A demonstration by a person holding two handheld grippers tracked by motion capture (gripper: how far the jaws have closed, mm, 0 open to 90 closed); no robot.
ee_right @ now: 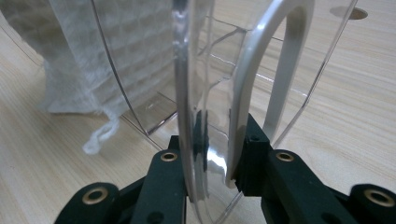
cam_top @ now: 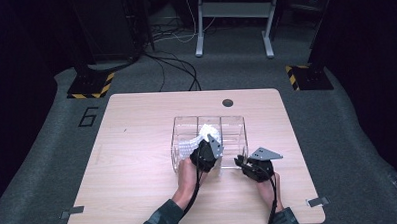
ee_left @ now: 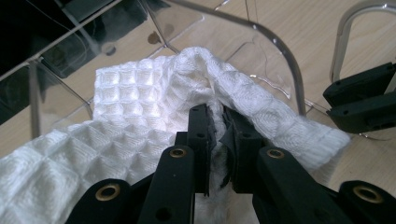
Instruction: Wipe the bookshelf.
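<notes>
A clear plastic box (cam_top: 237, 121) with three compartments stands mid-table. A white waffle-weave cloth (cam_top: 198, 138) bunches in its left half, draped over the front wall. My left gripper (cam_top: 200, 150) is shut on a fold of that cloth (ee_left: 140, 102); in the left gripper view the jaws (ee_left: 219, 123) pinch it between the pads. At the box's front right corner my right gripper (cam_top: 241, 162) is shut on the clear wall (ee_right: 187, 70), its pads (ee_right: 224, 140) pressed on both sides. The cloth (ee_right: 79, 60) shows through the plastic, a loose thread hanging onto the table.
The wooden table (cam_top: 138, 159) has a round cable hole (cam_top: 227, 102) behind the box. The right gripper's jaws (ee_left: 364, 100) appear at the right edge of the left gripper view. Cables, stand feet and a frame stand on the floor beyond the table.
</notes>
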